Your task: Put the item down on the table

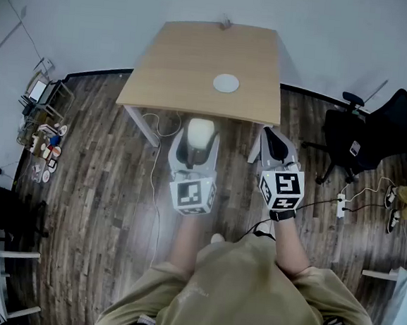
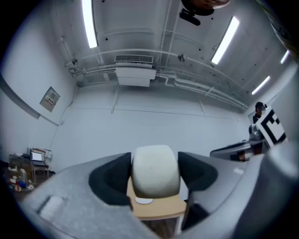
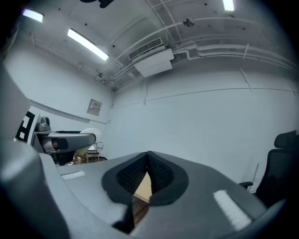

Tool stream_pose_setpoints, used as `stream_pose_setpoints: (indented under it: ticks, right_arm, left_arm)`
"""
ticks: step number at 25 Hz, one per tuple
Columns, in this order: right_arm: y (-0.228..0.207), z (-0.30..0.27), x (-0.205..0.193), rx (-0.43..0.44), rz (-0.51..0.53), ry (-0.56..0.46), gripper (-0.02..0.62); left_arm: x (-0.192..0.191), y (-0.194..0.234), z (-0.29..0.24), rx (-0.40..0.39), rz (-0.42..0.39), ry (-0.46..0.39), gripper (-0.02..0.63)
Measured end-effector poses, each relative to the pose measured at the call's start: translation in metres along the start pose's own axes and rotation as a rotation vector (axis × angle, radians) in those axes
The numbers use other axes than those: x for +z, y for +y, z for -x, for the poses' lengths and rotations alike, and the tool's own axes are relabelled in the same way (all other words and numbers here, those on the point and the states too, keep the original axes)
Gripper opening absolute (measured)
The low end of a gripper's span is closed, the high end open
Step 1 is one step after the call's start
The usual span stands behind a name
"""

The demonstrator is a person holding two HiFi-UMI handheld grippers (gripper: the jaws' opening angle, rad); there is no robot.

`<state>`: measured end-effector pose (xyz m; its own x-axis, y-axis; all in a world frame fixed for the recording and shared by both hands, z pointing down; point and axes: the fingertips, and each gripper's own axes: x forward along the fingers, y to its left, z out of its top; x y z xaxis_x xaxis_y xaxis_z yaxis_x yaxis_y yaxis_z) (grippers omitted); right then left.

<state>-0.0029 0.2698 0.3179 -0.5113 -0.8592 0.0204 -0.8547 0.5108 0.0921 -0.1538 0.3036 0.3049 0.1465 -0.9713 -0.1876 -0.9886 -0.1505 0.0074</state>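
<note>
My left gripper [image 1: 198,138] is shut on a cream rounded item [image 1: 200,132], held in the air just short of the near edge of the wooden table [image 1: 191,65]. In the left gripper view the item [image 2: 155,169] fills the gap between the black pads, with the table [image 2: 159,209] below it. A small white disc [image 1: 226,83] lies on the table's right half; its edge [image 2: 144,201] shows under the item. My right gripper [image 1: 273,141] is shut and empty, near the table's front right corner; in the right gripper view its pads [image 3: 159,173] meet at the tips.
A black office chair [image 1: 376,131] stands to the right of the table. A power strip and cables [image 1: 341,203] lie on the wood floor at right. A cluttered small rack [image 1: 42,133] stands at the left wall. White table corners show at the frame's lower edges.
</note>
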Motion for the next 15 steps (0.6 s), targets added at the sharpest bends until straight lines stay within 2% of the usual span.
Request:
stream_pose_setpoints:
  ticks: [4,8,12,15]
  right_arm:
    - [-0.004,-0.006,-0.008,0.003,0.007,0.010,0.006]
    - [-0.026,-0.023,-0.018,-0.025,-0.060,0.019,0.006]
    - [-0.045,-0.061,-0.025,0.035,-0.131,-0.038,0.006]
    - [-0.068,-0.094,-0.023,0.087,-0.135,-0.063,0.006]
  left_arm:
    - [-0.009,0.001,-0.011,0.005,-0.008,0.011,0.311]
    - [-0.019,0.004,-0.022,0.031,0.016,0.030,0.311]
    - [-0.032,0.012,-0.055,0.072,0.025,0.042,0.311]
    - [-0.037,0.010,-0.095,0.095,0.004,0.051,0.311]
